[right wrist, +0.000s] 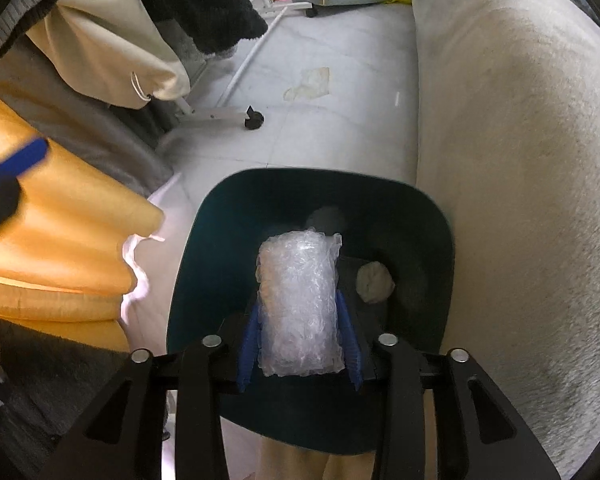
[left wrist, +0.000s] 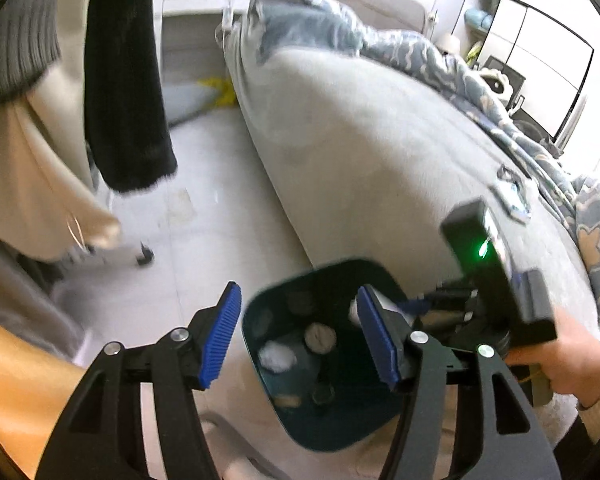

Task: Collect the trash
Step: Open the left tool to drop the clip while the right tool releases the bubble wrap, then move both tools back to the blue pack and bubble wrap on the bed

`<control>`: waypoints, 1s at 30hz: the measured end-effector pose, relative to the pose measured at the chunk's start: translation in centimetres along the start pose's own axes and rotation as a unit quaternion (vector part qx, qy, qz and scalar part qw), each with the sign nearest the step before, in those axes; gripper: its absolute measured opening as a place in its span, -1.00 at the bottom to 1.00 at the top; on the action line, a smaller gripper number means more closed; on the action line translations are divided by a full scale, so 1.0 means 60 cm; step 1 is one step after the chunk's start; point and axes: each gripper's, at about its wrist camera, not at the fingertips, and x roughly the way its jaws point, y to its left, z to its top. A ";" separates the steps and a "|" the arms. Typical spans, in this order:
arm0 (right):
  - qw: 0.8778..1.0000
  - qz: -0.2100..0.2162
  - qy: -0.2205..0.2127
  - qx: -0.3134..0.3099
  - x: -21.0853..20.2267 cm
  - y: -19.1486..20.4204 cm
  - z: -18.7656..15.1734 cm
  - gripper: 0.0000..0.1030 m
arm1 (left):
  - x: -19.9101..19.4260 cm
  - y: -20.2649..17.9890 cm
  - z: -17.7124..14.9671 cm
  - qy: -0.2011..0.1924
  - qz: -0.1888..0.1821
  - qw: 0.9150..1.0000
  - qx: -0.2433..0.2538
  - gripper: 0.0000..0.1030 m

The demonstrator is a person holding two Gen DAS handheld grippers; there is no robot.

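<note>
A dark teal trash bin (right wrist: 220,264) stands on the floor beside the bed and holds several crumpled wads of trash (right wrist: 374,282). My right gripper (right wrist: 300,344) is shut on a roll of clear bubble wrap (right wrist: 298,304) and holds it over the bin's opening. In the left wrist view the bin (left wrist: 260,320) is below, with white and grey wads (left wrist: 276,356) inside. My left gripper (left wrist: 300,340) is open and empty above the bin's left side. The right gripper's body (left wrist: 496,280) reaches in from the right.
A grey bed (left wrist: 380,152) with a blue patterned blanket (left wrist: 460,68) fills the right. A flat wrapper (left wrist: 514,196) lies on the bed. Hanging clothes (right wrist: 100,40) and a wheeled rack foot (right wrist: 254,120) are on the left. An orange cloth (right wrist: 60,240) is near the bin.
</note>
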 end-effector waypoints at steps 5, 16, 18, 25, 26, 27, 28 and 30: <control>1.000 0.003 -0.018 -0.002 -0.018 -0.001 -0.005 0.46 | -0.016 -0.008 0.017 -0.043 0.025 0.999 0.017 0.36; 0.995 0.005 -0.100 0.007 -0.099 -0.015 -0.006 0.92 | -0.040 -0.049 0.040 -0.094 0.025 0.995 0.031 0.51; 0.993 0.000 -0.121 0.008 -0.120 -0.021 -0.007 0.93 | -0.041 -0.058 0.044 -0.101 0.031 0.994 0.032 0.51; 0.982 -0.031 -0.185 0.003 -0.188 -0.051 -0.016 0.93 | -0.039 -0.088 0.057 -0.103 0.027 0.994 0.035 0.61; 0.981 -0.041 -0.190 -0.002 -0.196 -0.054 -0.017 0.93 | -0.040 -0.093 0.060 -0.106 0.023 0.994 0.031 0.68; 0.980 -0.047 -0.195 -0.003 -0.203 -0.060 -0.019 0.93 | -0.042 -0.098 0.063 -0.108 0.017 0.994 0.028 0.71; 0.979 -0.049 -0.200 -0.001 -0.207 -0.065 -0.020 0.93 | -0.043 -0.103 0.064 -0.110 0.014 0.993 0.028 0.75; 0.976 -0.052 -0.209 0.004 -0.223 -0.080 -0.023 0.93 | -0.044 -0.114 0.068 -0.111 0.010 0.993 0.031 0.79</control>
